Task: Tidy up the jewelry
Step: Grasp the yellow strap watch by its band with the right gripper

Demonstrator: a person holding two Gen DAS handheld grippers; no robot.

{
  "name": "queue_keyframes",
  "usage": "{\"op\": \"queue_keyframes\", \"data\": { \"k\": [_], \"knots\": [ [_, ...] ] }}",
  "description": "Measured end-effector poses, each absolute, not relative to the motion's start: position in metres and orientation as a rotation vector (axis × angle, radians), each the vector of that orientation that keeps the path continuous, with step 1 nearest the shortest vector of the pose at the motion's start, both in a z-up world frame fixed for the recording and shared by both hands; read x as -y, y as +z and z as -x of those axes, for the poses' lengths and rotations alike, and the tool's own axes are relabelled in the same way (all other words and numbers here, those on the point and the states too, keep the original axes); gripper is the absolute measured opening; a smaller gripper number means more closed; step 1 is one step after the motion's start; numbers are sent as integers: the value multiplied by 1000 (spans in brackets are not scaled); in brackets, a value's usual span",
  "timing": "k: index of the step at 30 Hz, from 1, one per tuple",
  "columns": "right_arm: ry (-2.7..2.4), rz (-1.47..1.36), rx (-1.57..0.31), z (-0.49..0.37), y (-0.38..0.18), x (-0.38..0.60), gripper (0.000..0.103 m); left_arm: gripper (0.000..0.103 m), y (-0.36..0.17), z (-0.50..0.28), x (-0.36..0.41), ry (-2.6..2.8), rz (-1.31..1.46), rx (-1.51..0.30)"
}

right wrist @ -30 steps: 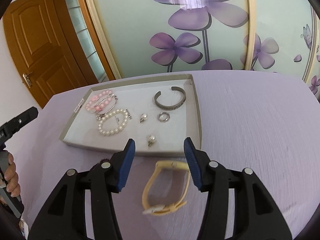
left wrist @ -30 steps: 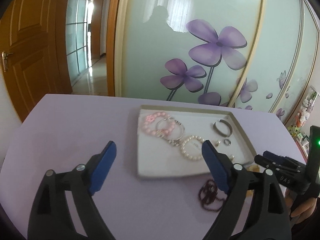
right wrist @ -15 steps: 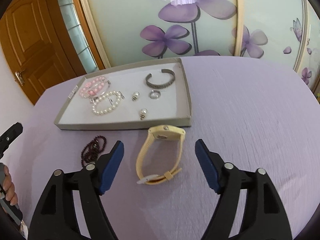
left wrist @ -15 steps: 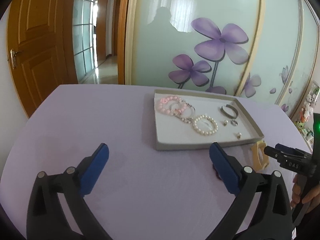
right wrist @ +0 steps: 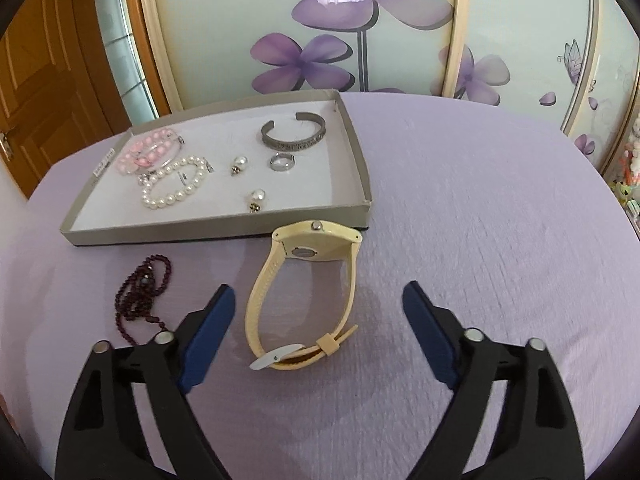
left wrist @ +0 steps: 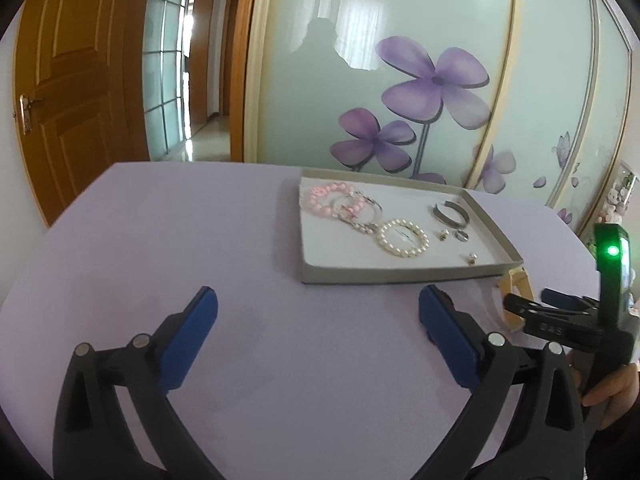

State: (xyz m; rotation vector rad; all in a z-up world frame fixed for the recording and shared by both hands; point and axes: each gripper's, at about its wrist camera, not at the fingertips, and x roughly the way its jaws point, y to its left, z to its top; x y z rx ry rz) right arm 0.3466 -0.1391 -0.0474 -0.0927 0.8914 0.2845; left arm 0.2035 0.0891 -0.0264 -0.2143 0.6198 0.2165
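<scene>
A shallow grey tray (right wrist: 360, 156) (left wrist: 496, 232) on the purple table holds a pink bead bracelet (right wrist: 140, 152), a pearl bracelet (right wrist: 172, 188), a silver cuff (right wrist: 292, 136), a ring (right wrist: 282, 162) and two pearl earrings. A cream watch (right wrist: 304, 292) stands on the table just in front of the tray. A dark red bead necklace (right wrist: 142, 292) lies to its left. My right gripper (right wrist: 318, 320) is open and empty, its jaws either side of the watch's near end. My left gripper (left wrist: 316, 332) is open and empty, over bare table in front of the tray.
The right gripper's body (left wrist: 560, 320) and the hand holding it show at the right of the left wrist view, with the watch (left wrist: 516, 292) behind it. A flowered sliding door (left wrist: 400, 80) stands behind the table. A wooden door (left wrist: 72, 80) is at the left.
Both grippers have drawn back from the tray. My right gripper has opened wider, and the watch and necklace now lie in full view.
</scene>
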Motion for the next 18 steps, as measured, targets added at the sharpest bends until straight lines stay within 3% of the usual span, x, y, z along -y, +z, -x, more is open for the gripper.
{"op": "queue_keyframes", "data": {
  "k": [9,11,13,18],
  "knots": [
    [281,112,-903,-348,-56,137,70,101,-41,-211,-66,164,190,-646],
    [299,103,-903,-348,-56,136,61,101,-42,-214,-62,153,181,-648],
    [306,111,-891,-347,-54,137,41,101,-43,-216,-57,136,177,-658],
    [331,49,-883,-342,-51,149,36,101,-49,-231,-39,96,149,-698]
  ]
}}
